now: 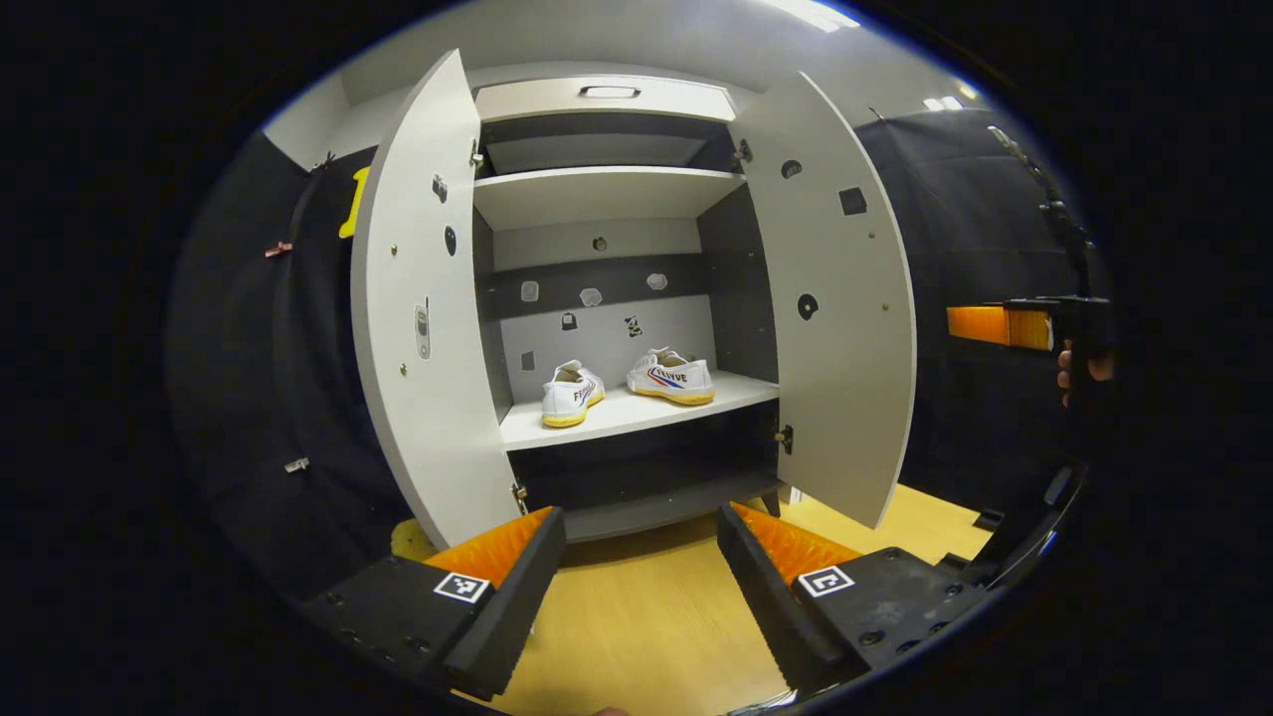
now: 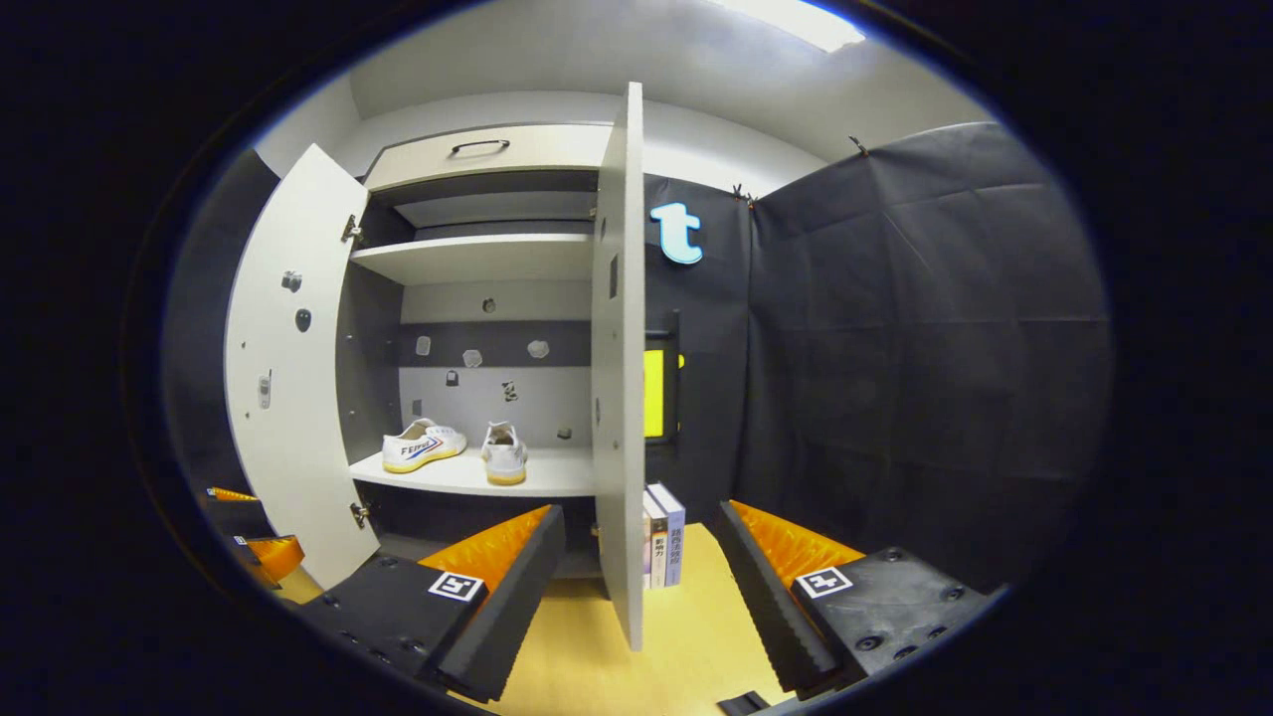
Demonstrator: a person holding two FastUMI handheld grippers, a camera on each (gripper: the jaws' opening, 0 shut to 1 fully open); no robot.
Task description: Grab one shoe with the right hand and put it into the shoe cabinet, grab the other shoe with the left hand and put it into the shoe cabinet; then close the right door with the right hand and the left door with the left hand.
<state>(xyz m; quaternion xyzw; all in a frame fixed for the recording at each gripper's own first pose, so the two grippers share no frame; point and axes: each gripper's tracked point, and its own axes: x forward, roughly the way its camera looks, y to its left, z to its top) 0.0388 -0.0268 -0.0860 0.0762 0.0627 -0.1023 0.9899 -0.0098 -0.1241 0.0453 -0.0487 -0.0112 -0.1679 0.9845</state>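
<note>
Now, nearest the cameras: the left gripper (image 1: 641, 572) has its jaws spread wide with nothing between them, poised low over the yellow wooden floor (image 1: 636, 617) and aimed at the middle of the cabinet. The right gripper (image 2: 641, 572) is likewise spread and empty in its own view, and the near edge of the right door falls between its fingers there. In the left gripper view it sits far right, held by a hand (image 1: 1084, 368), well apart from the door.

Next, the right grey panel door (image 2: 622, 378) stands edge-on to the right gripper, swung fully outward; I judge the gripper is lined up here to push it shut. The left grey panel door (image 1: 423, 308) is also swung wide, leaving the opening free.

A few upright books (image 2: 664, 532) stand on the floor just behind the right door.

Farther in, the tall grey shoe cabinet with pale shelves (image 1: 607, 194) holds both shoes on its lower pale shelf (image 1: 636, 408). The white canvas sneaker with yellow sole on the left (image 1: 571, 393) points toe outward. The second white canvas sneaker with red and blue stripes (image 1: 672, 377) lies side-on to its right, near it but not touching. Both sit well back from the shelf edge, so the doors should clear them.

Judgement: shoe placement is done; both doors remain to be closed, right first.
</note>
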